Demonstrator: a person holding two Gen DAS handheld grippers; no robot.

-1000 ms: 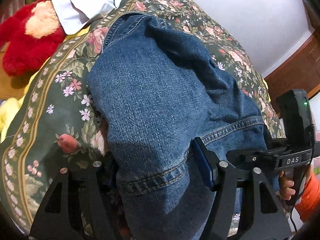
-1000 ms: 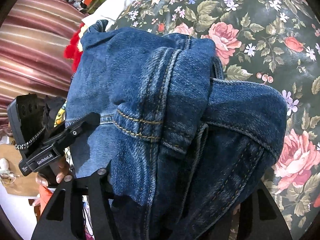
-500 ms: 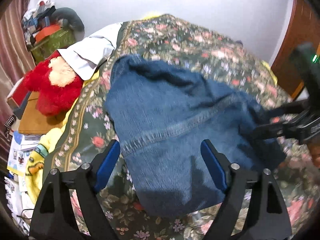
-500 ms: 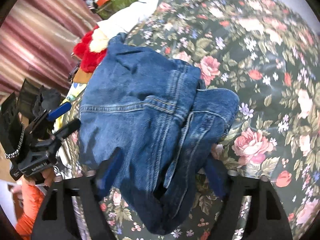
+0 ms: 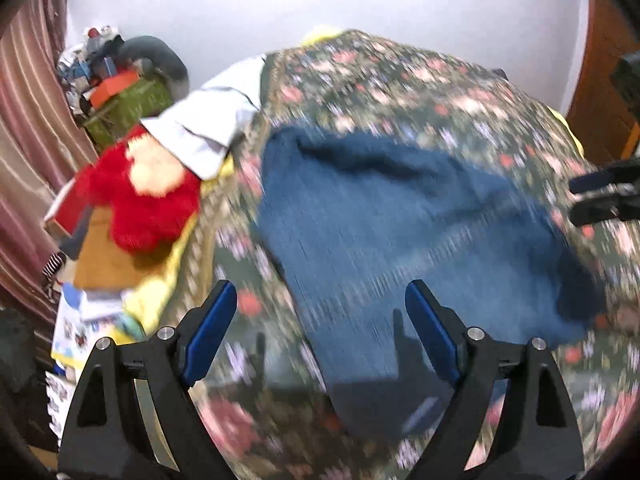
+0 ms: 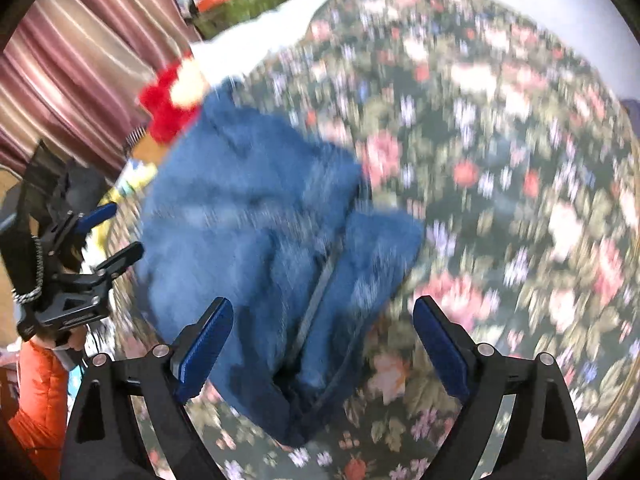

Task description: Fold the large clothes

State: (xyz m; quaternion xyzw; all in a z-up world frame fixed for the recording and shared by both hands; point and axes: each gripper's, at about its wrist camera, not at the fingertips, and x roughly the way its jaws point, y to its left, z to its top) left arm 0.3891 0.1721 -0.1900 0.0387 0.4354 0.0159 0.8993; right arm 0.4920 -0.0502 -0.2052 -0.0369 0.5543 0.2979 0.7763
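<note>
both grippers spread wide above the folded denim garment on the floral bed cover

the left gripper [image 5: 320,332] has its blue pads [image 5: 210,334] far apart with nothing pinched; its jaws have just been opening, and the denim garment [image 5: 404,236] lies below and beyond them, running from 6 o'clock up toward 12 in the left wrist view. the right gripper [image 6: 322,346] is likewise spread, its jaws just opened too, pads clear of the cloth, the denim reaching from 6 o'clock toward 10 in its own view. the garment sits folded in a blurred heap on the floral bed cover [image 6: 500,152]. at 9 o'clock in the left view a red plush toy [image 5: 140,196] lies beside the bed under a white cloth [image 5: 208,128]; a striped curtain [image 6: 72,60] hangs at 10 o'clock in the right view, an orange sleeve [image 6: 38,396] at 8.
</note>
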